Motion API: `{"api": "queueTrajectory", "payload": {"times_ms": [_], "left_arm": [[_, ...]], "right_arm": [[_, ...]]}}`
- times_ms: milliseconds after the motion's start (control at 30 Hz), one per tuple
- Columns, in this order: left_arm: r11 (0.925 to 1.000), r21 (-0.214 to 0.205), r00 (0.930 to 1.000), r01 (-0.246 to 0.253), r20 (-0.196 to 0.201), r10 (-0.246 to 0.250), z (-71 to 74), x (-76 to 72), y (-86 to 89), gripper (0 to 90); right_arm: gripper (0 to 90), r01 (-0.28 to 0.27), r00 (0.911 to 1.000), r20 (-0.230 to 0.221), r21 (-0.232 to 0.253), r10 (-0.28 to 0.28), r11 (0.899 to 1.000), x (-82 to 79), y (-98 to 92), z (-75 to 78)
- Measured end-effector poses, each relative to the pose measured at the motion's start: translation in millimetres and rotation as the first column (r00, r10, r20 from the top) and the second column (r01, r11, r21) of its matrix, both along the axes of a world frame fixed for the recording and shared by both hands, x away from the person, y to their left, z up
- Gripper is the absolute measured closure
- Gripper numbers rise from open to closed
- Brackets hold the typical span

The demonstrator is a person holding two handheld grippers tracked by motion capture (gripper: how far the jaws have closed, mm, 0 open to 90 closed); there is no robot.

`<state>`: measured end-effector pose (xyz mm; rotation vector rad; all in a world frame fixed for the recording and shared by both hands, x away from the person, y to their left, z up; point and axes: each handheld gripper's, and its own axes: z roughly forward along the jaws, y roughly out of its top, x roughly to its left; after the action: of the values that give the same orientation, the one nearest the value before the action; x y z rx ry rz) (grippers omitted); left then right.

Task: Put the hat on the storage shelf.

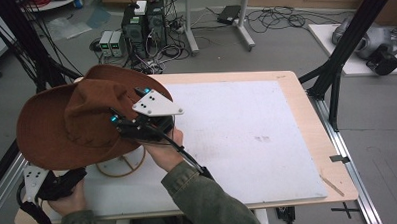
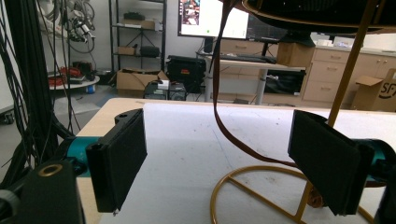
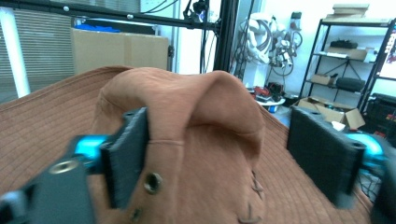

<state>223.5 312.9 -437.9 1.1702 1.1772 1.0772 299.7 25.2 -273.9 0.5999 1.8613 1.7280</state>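
1. Two grippers on the go. The right gripper (image 1: 129, 122) sits up at the crown of a brown hat (image 1: 72, 121), over the left part of the table (image 1: 296, 88).
2. In the right gripper view that gripper (image 3: 219, 154) has its jaws spread wide, one on each side of the crown of the hat (image 3: 196, 116). The left pad looks to be right against the felt, the right one stands clear of it, so it isn't pinching anything.
3. Hat sits up on a gold wire stand (image 1: 121, 164). Its ring base lies flat on the white mat (image 1: 247, 135), near the front left corner, and the brim hides most of the stand from above.
4. Left gripper (image 1: 64, 184) is low at the front left edge of the table, under the brim, held in the person's left hand (image 1: 72, 199).
5. In the left gripper view its jaws are wide apart with nothing between them, just white mat (image 2: 187, 140). That gripper (image 2: 224, 168) points at the stand (image 2: 261, 186); the gold upright runs up past the right pad towards the dark underside of the hat (image 2: 317, 14).
6. A brown strap (image 2: 219, 93) hangs down from the hat and curves towards the stand's base.
7. The right hand (image 1: 163, 151) grips its tool just behind the grey plate.
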Motion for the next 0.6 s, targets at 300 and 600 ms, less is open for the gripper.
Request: {"api": "queueTrajectory", "payload": {"times_ms": [300,600], "left_arm": [[1.0,0.003,1.0,-0.001,0.002,0.001,0.1,0.1,-0.4,19.6],[1.0,0.004,1.0,0.0,0.002,0.0,0.2,-0.2,-0.6,19.6]], "right_arm": [[12.4,-0.014,0.9998,-0.01,0.012,0.014,1.0,4.6,-24.7,1.2],[12.4,-0.019,0.9997,-0.013,0.065,0.019,0.998,5.3,-41.5,2.4]]}}
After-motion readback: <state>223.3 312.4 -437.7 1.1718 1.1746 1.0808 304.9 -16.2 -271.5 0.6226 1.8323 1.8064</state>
